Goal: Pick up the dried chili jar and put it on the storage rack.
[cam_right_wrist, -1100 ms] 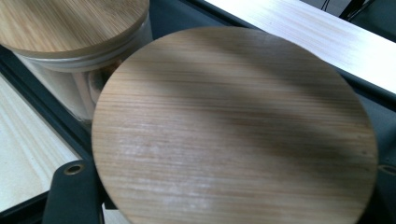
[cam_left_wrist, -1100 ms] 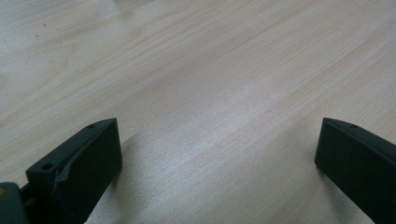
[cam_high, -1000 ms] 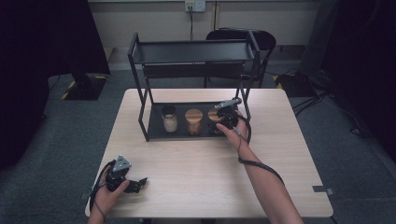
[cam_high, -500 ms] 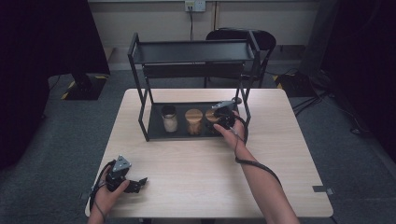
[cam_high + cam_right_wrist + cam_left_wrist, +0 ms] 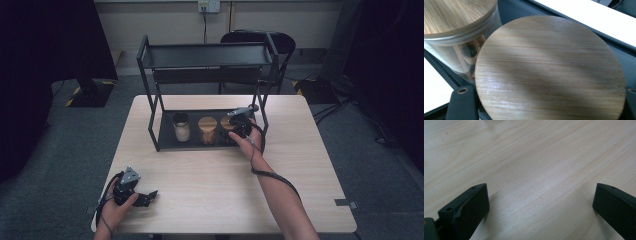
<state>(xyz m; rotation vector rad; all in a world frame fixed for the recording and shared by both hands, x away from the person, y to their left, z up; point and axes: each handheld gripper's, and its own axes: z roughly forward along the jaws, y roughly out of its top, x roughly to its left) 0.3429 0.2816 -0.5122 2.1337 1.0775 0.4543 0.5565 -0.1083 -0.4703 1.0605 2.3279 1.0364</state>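
Black grippers with blocky jaws, grey three-cornered top plates, trailing black cables.

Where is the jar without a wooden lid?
In the high view, the open jar stands at the left end of the black rack's bottom tray, beside the middle lidded jar.

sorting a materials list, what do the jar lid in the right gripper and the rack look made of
Jar lid: bamboo or light wood, by its fine straight grain; faint satin sheen. Rack: likely metal, thin straight bars and trays, matte black coat.
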